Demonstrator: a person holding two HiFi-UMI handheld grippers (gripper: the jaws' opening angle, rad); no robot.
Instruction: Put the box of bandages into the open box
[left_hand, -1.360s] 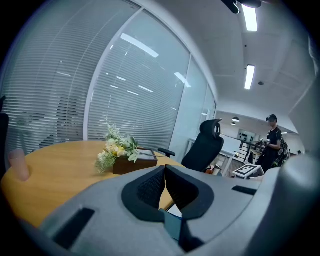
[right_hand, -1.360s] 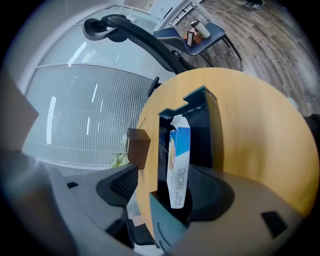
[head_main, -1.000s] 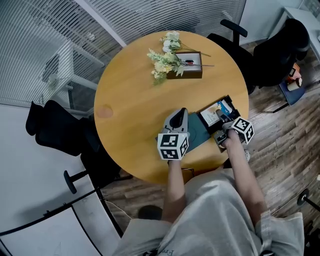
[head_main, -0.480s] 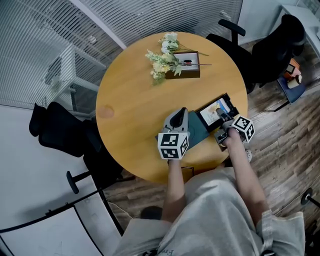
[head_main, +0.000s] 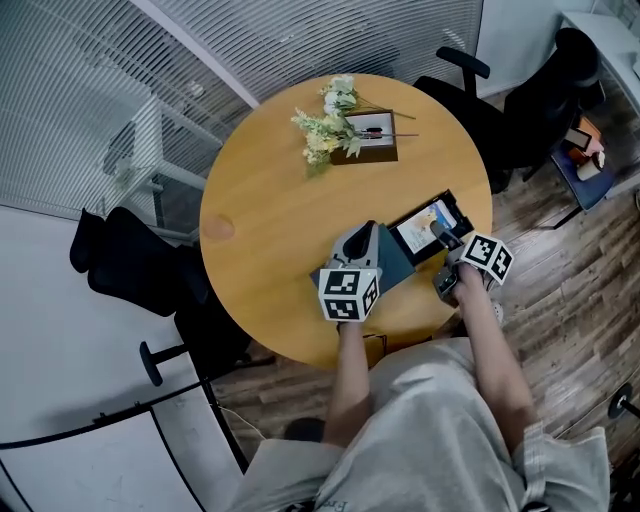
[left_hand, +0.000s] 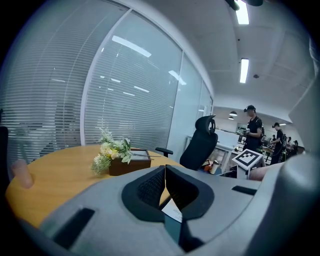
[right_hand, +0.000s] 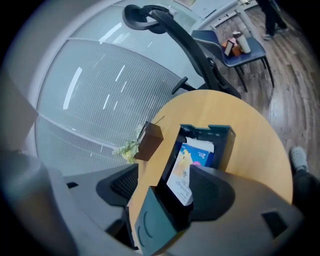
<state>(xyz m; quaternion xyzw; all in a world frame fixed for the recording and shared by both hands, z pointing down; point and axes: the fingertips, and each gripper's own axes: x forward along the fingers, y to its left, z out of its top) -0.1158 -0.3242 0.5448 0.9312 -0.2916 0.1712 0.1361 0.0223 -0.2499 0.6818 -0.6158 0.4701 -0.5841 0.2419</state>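
Scarcely moved, my right claw (right_hand: 165, 179) gapes around the bandage box (right_hand: 188, 159) resting inside the open box (right_hand: 220, 131), my left claw (left_hand: 164, 176) pinching its lid (head_main: 396, 265); only withdrawal remains.

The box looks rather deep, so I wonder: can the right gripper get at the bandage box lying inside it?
Probably yes. The open box stands uncovered, the box of bandages lies inside in plain view, and the right gripper sits right at it with its jaws apart.
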